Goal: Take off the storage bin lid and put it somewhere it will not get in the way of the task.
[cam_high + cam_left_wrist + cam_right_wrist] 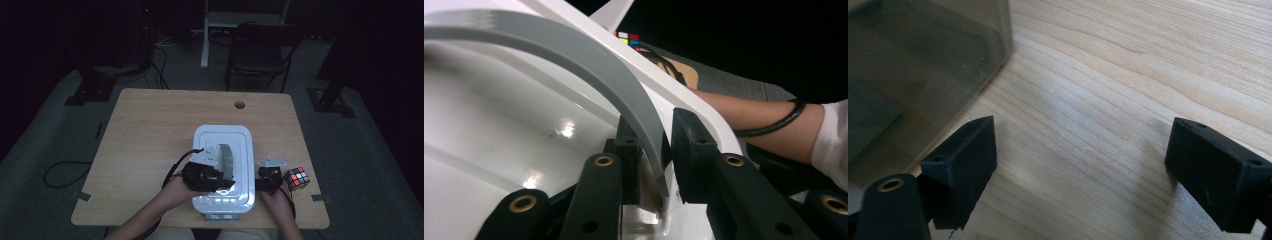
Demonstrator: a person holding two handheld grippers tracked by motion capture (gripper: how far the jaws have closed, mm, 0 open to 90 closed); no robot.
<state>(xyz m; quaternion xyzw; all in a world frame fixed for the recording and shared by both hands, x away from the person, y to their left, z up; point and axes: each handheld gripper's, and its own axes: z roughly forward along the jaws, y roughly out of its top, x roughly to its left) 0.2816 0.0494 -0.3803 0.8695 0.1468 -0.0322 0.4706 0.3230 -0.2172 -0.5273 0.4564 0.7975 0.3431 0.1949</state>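
White plastic storage box (pixel 224 170) with a curved grey carrying handle (pixel 228 161) sits at the near middle of the pale wooden table (pixel 150 140), a multicoloured puzzle cube (pixel 296 177) just to its right. Left gripper (pixel 651 165) has its jaws nearly closed around the handle's near end, and if that narrow hold is lifted the strap could slip out or the box tilt. Right gripper (pixel 1080 160), between box and cube, hangs wide apart over bare wood, holding nothing.

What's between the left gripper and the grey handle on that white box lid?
Nothing visible. The left gripper already has its jaws on either side of the grey handle, near where it joins the white lid.
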